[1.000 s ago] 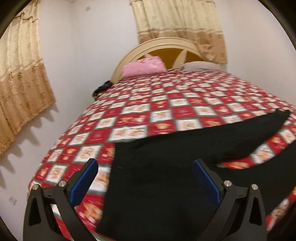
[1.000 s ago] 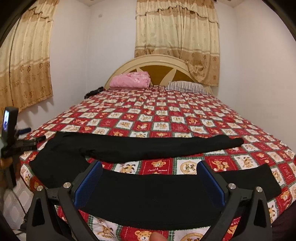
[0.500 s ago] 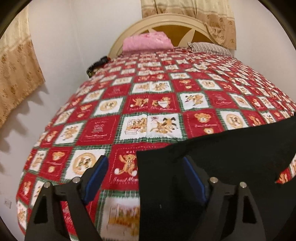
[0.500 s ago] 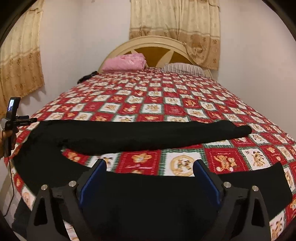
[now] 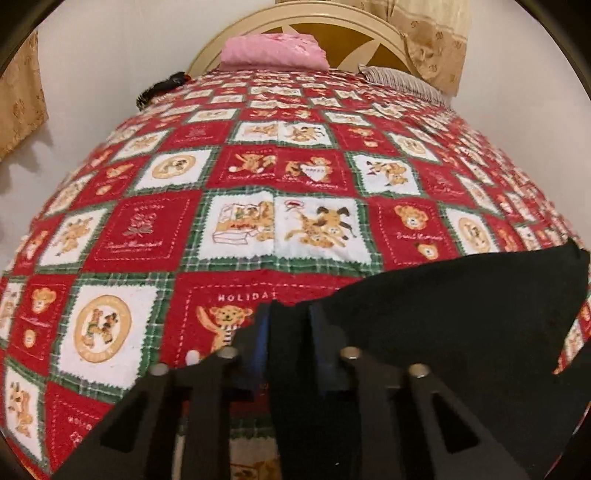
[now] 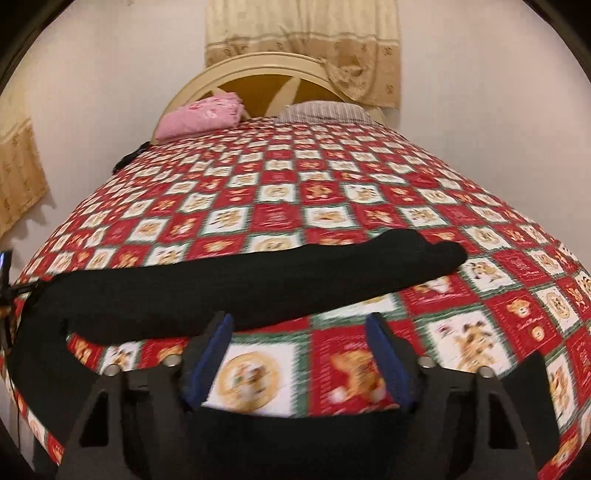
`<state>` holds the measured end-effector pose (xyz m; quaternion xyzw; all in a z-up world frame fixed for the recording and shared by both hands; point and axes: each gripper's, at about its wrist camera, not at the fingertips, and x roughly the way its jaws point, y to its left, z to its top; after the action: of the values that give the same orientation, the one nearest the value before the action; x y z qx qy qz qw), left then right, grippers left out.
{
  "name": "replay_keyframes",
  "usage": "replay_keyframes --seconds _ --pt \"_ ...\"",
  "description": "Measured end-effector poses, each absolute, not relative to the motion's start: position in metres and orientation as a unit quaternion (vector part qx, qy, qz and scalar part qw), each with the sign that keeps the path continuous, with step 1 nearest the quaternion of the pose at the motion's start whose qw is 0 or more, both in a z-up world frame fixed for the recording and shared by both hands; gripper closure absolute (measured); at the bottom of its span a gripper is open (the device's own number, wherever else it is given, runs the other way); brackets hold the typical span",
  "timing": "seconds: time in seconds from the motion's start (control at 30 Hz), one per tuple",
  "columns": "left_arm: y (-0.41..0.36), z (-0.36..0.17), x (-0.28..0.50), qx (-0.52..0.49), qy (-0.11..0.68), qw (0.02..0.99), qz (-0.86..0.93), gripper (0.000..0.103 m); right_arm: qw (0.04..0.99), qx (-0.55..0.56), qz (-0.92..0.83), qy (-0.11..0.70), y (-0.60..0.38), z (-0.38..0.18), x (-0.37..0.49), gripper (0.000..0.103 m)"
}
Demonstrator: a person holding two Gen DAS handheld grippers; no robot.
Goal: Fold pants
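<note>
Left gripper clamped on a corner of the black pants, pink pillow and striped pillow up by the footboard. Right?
Not the footboard: the left wrist view shows the pink pillow and striped pillow against the headboard. The left gripper is clamped on the black pants.

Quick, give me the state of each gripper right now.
Left gripper: jaws just closed in, shut on the edge of the black pants.
Right gripper: open, jaws just narrowing, nothing gripped; pants leg lies under its base.
</note>
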<state>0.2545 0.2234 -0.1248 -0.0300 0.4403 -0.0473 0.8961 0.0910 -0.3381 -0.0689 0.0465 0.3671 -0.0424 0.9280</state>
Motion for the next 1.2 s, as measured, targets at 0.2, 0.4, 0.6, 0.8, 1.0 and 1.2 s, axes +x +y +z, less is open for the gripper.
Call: replay_keyframes --seconds 0.2,0.4,0.6,0.8,1.0,1.2 --pt "0.219 -0.124 0.260 -0.006 0.444 0.895 -0.046 0.083 0.919 0.043 -0.097 0.381 -0.388 -0.067 0.123 0.032" --pt "0.215 -0.125 0.267 0.012 0.444 0.895 -0.027 0.067 0.902 0.084 -0.132 0.402 -0.455 -0.073 0.161 0.032" --pt "0.212 -0.125 0.275 0.029 0.458 0.888 -0.034 0.066 0.881 0.137 -0.132 0.434 -0.500 -0.091 0.208 0.032" --pt "0.205 -0.124 0.279 0.045 0.472 0.879 -0.051 0.079 0.867 0.140 -0.106 0.467 -0.516 -0.114 0.261 0.032" --pt "0.199 -0.122 0.279 0.058 0.471 0.878 -0.058 0.088 0.842 0.170 -0.071 0.508 -0.523 -0.145 0.289 0.050" --pt "0.196 -0.113 0.277 0.058 0.459 0.886 -0.041 0.092 0.862 0.115 -0.057 0.490 -0.501 -0.135 0.281 0.091"
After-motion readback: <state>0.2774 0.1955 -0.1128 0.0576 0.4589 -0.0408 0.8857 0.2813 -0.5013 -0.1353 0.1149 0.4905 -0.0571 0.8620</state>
